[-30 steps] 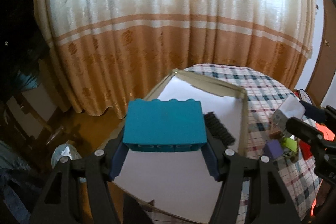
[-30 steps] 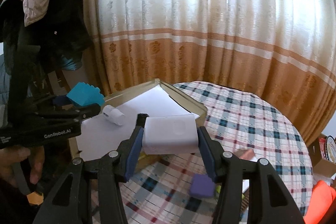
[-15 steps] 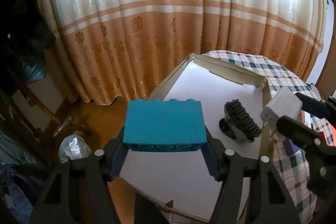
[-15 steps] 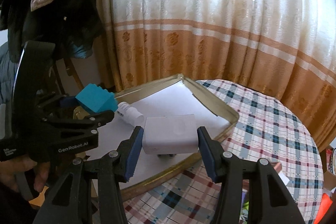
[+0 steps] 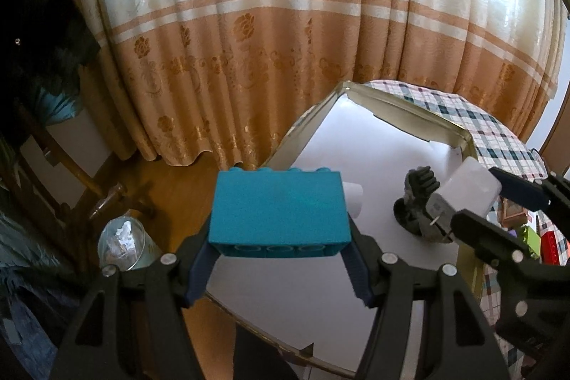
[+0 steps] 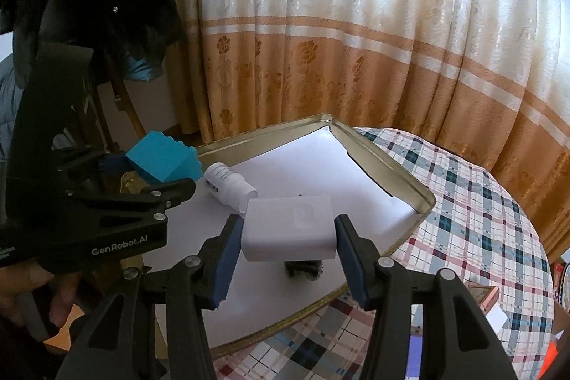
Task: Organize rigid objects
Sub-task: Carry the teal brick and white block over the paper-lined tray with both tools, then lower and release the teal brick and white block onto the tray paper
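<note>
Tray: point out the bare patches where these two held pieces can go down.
The tray lining is bare at the far corner, beyond the white bottle, and along the near rim before the left tool. It is crowded mid-tray: the bottle and black gear lie under the blue brick and white block.

Over the last 1 second both claws have travelled from the checked tablecloth side to above the gold-rimmed metal tray lined with white paper [image 6: 402,180]. The white rectangular charger block [image 6: 290,227] in the right claw [image 6: 286,257] now hangs over the black toothed part [image 6: 302,269], which it partly hides, and the white cylindrical bottle [image 6: 228,186] has come closer in view.
</note>
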Motion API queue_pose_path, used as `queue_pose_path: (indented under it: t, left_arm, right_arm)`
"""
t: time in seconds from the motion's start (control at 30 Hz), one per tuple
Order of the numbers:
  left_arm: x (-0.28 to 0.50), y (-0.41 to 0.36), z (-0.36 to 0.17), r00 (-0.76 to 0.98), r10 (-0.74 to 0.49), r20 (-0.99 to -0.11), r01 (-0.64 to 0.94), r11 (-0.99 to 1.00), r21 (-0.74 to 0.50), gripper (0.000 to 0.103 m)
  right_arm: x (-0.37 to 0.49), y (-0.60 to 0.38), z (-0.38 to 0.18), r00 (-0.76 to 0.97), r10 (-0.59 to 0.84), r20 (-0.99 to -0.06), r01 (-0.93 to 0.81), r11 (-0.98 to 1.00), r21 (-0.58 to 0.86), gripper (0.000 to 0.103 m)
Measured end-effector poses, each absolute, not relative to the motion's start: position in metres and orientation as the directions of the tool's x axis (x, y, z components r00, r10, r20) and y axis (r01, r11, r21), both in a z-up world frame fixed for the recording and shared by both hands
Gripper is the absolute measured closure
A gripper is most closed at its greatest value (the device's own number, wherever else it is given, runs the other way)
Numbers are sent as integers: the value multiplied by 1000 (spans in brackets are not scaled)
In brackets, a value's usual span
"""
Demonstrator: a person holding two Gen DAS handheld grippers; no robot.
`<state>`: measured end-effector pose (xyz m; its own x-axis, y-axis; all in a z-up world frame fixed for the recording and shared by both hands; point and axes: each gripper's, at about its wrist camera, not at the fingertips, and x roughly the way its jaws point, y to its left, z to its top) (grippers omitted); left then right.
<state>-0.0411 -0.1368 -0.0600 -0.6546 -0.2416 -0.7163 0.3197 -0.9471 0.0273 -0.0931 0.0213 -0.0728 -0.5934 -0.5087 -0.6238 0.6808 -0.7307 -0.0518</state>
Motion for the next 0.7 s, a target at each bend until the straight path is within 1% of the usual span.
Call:
queue_pose_path:
  t: [0.7]
  left_arm:
    - [-43, -144, -66, -640, -243, -729, 328, -944, 27, 39]
  right_arm:
    - [-91, 9, -83, -575, -507, -641, 698, -714, -61, 48]
